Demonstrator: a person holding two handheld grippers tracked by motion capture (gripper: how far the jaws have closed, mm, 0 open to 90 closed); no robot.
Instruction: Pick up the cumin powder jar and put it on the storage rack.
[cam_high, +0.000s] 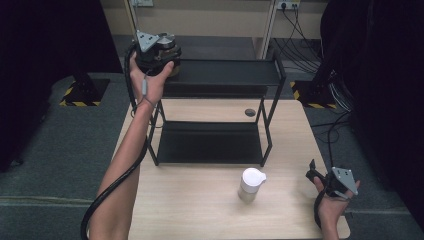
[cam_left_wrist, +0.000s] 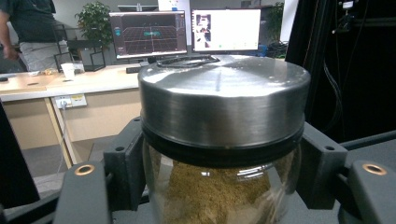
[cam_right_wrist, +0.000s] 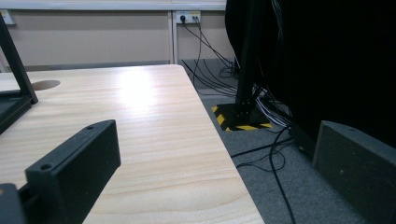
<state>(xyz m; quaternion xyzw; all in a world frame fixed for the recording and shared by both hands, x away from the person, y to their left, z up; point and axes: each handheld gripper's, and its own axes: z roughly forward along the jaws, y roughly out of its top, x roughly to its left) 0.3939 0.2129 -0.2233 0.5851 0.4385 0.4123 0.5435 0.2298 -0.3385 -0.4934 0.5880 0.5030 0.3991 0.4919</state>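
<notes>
Pale wood table (cam_high: 200, 200) carried a black shelf (cam_high: 220, 75). Left claw (cam_high: 156, 52) clamped a glass jar (cam_left_wrist: 219, 186) at the shelf's top left corner, probably to set it there. Right claw (cam_high: 327, 180) rested open, idle, near a white bottle (cam_high: 250, 184).

Left gripper (cam_high: 159, 56) is sitting at the left end of the black rack's (cam_high: 220, 117) top shelf, jaws closed on a glass jar (cam_left_wrist: 219, 186); the rest of that shelf is lying bare to its right. Lower shelf is lying bare too, boxed in by the rack's thin posts. A white lidded cup (cam_high: 250, 184) is standing alone on the wooden table (cam_high: 190, 200) in front of the rack. Right gripper (cam_high: 327, 182) is resting at the table's right edge, jaws apart, open tabletop ahead of them.
</notes>
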